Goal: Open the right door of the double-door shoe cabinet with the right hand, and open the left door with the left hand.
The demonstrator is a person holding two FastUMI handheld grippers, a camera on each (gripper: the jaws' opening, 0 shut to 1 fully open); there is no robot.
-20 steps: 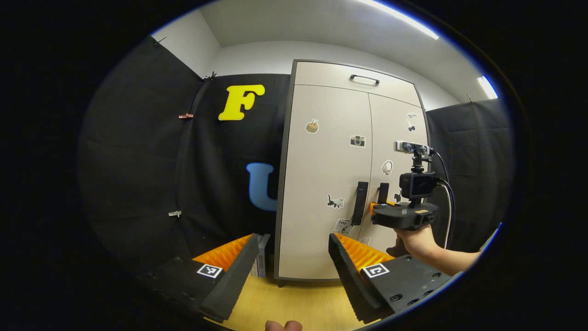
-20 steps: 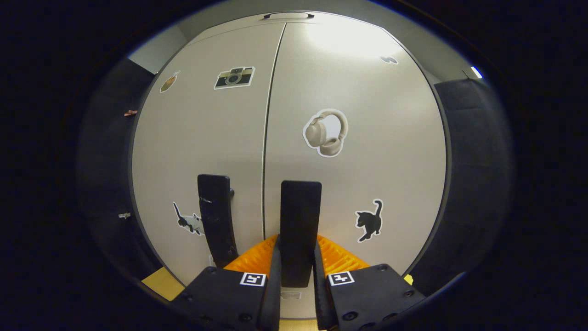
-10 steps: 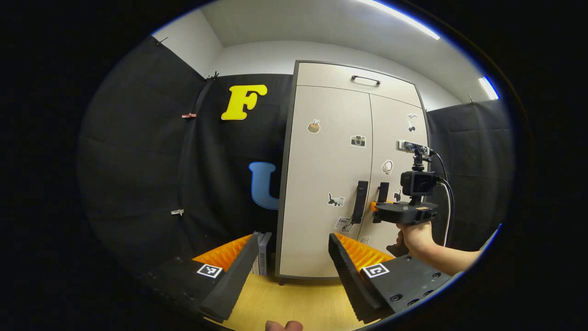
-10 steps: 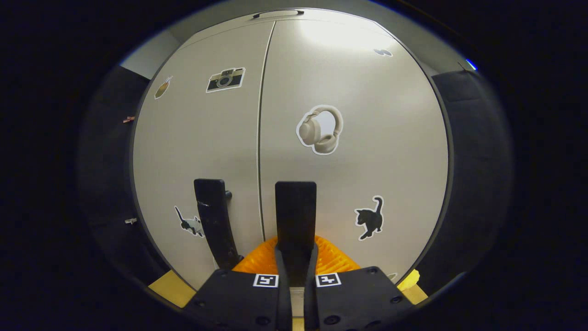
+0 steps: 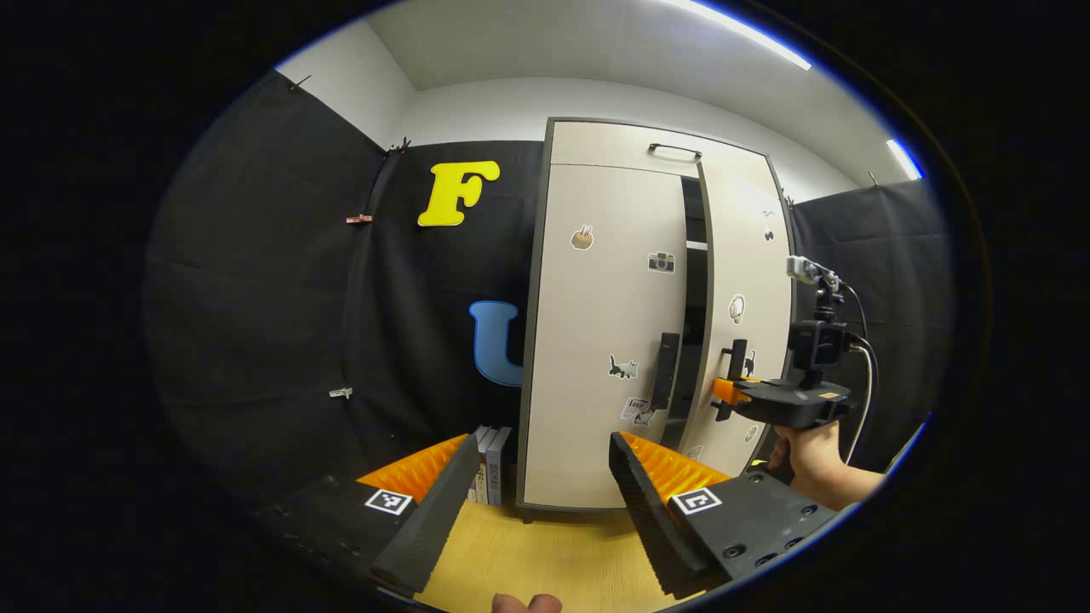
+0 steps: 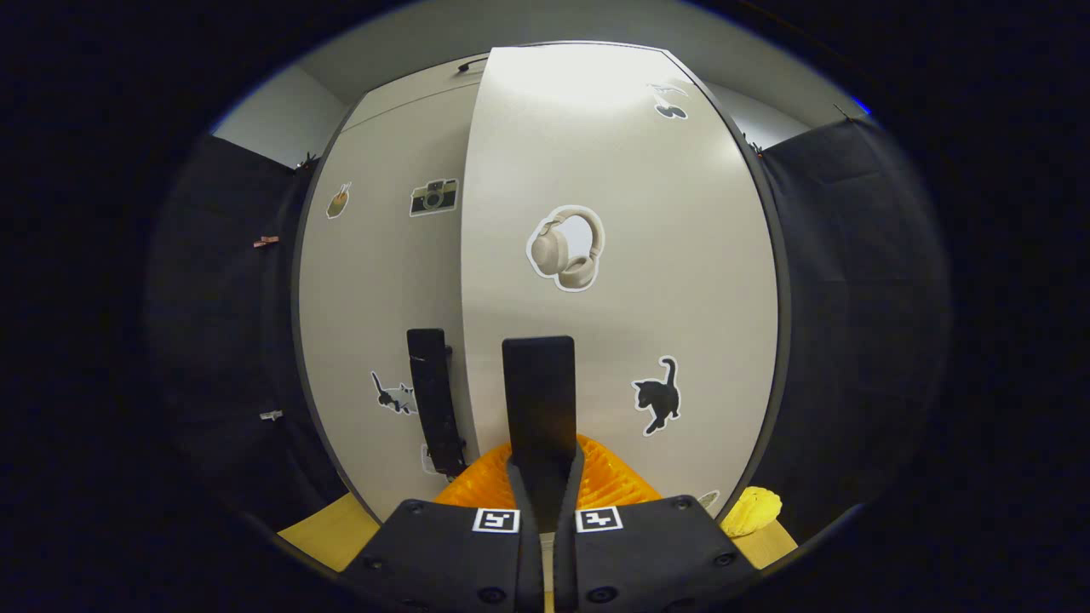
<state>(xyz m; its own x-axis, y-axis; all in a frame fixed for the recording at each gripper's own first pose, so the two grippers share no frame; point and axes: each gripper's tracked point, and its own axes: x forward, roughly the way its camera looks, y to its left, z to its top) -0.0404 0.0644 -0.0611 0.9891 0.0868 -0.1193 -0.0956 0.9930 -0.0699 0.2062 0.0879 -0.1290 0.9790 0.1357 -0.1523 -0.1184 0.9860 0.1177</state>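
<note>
Booth: shoe cabinet (image 5: pixel 596 340) right door (image 6: pixel 613 255) ajar, interior dark.

Two doors (image 5: pixel 600 340), two handles (image 6: pixel 538 400).

Left gripper view: taken from well back and low above the floor (image 5: pixel 545 553), facing the shoe cabinet (image 5: pixel 605 340) between its own spread fingers (image 5: pixel 634 485); the cabinet is seen whole, slightly from its left.
Right gripper view: taken close against the right door (image 6: pixel 630 255), looking along the fingers (image 6: pixel 538 477) pressed on the right handle (image 6: pixel 538 392); the door front spreads across most of the picture.
Shared: both doors, both handles and the stickers are covered by both views; the right gripper (image 5: pixel 724 393) is also caught in the left gripper view, at the right handle.
</note>
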